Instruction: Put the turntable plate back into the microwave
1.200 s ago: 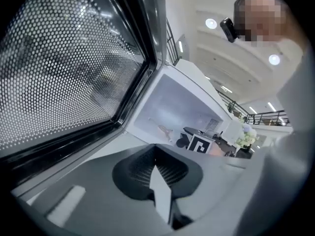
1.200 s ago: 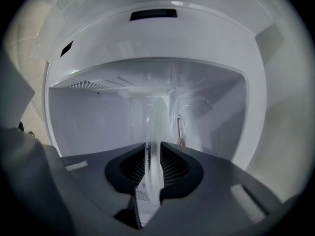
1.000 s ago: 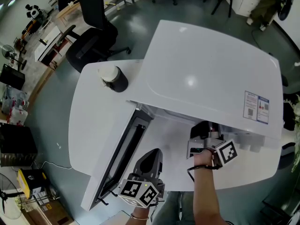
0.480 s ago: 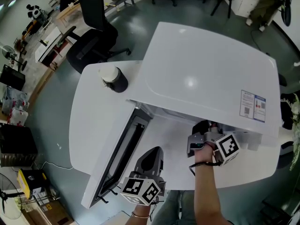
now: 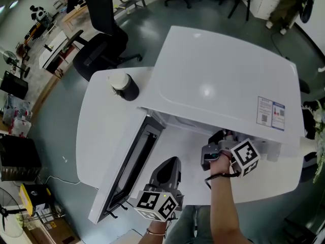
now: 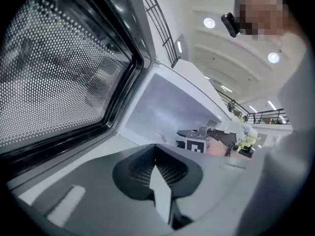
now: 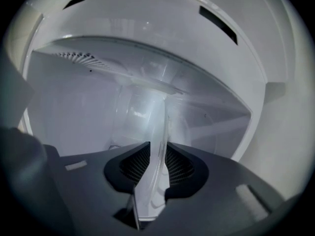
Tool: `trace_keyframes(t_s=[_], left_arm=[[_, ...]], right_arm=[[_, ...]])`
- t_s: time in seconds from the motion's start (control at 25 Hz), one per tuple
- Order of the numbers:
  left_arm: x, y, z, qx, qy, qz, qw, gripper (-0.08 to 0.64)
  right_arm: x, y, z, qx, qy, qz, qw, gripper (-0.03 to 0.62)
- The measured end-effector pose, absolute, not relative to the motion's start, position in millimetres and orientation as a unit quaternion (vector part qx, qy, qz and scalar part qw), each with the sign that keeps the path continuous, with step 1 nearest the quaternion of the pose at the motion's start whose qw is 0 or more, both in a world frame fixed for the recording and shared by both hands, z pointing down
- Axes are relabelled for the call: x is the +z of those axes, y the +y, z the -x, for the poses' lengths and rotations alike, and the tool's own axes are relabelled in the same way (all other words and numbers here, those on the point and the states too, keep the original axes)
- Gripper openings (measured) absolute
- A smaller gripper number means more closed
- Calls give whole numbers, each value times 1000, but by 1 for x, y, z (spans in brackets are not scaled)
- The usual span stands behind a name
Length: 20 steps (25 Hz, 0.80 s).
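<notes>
Seating the plate [image 7: 147, 112] looks to be the step in hand; it is inside the microwave's [image 5: 218, 75] cavity [image 7: 69, 112], its rim between the pads of the right gripper [image 7: 155, 154], which seem to touch it on both sides though the jaws have just been easing apart; next, I'd judge, it must settle flat and centred before full release; nothing else shows in the cavity; the left gripper [image 5: 171, 162], at seven o'clock, is closed and empty by the open door [image 5: 134, 161]; a capped cup [image 5: 123, 85] at ten o'clock hides its contents.
</notes>
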State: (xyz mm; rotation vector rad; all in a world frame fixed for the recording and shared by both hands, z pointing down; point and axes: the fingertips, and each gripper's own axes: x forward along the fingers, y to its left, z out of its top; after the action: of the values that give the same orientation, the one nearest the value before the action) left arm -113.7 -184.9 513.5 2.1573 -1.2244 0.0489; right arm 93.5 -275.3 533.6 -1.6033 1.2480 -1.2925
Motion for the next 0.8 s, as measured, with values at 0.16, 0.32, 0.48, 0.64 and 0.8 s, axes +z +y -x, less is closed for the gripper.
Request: trace_keyframes(t_s=[0.16, 0.32, 0.48, 0.64, 0.8], left_arm=[[510, -183, 109, 14, -463, -824, 326, 0], [507, -180, 106, 11, -461, -825, 326, 0], [505, -179, 106, 12, -461, -826, 324, 0], [503, -177, 105, 11, -461, -826, 323, 0], [504, -174, 105, 12, -461, -827, 323, 0]], right_arm=[[531, -280, -90, -496, 501, 626, 332, 95], [533, -281, -87, -508, 501, 632, 302, 120], [537, -277, -84, -519, 500, 637, 273, 127], [539, -276, -82, -519, 503, 643, 253, 127], [541, -275, -81, -525, 509, 642, 232, 127]])
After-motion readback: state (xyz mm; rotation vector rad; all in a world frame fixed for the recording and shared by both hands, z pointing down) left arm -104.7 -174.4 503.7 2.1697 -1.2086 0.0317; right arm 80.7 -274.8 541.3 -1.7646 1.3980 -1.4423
